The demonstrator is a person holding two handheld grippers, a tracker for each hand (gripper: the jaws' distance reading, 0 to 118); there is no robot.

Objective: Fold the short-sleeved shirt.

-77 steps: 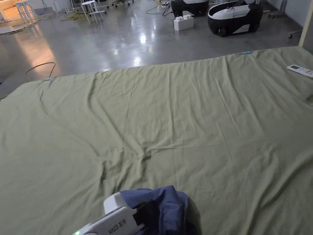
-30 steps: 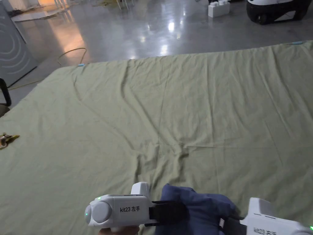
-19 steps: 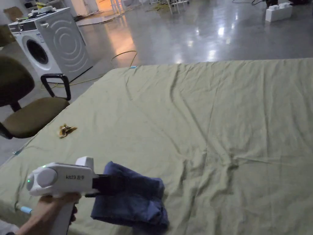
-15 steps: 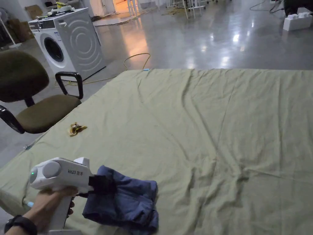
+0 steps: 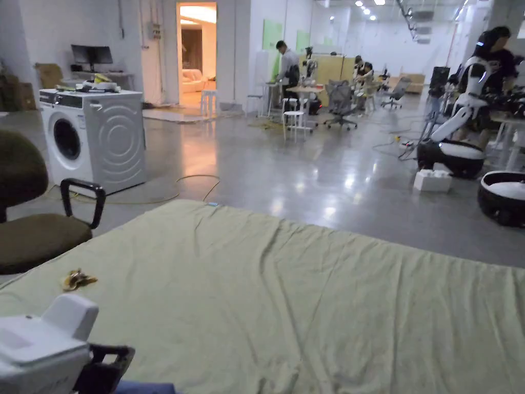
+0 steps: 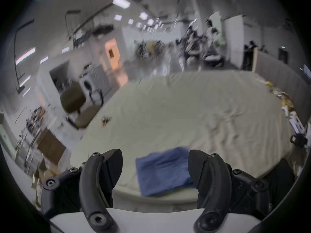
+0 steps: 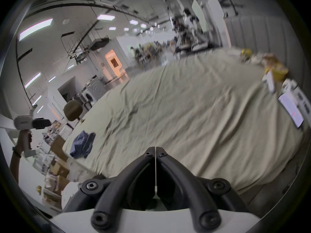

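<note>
1 blue shirt (image 6: 164, 170) bundled on green-sheeted bench (image 6: 193, 112), 2 tools: left tool (image 6: 155, 167) jaws spread, empty, right tool (image 7: 156, 150) pressed together, empty, 1 chair (image 5: 31, 225)

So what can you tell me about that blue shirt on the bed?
The blue shirt looks like soft, dark blue cloth. It is bunched into a small folded bundle, not spread out, so no sleeves or collar can be made out. It lies on the green sheet near the bed's front edge, at the corner by the chair. The left tool is open with its jaws wide apart, and it is not gripping the shirt. Nothing else touches it.
</note>
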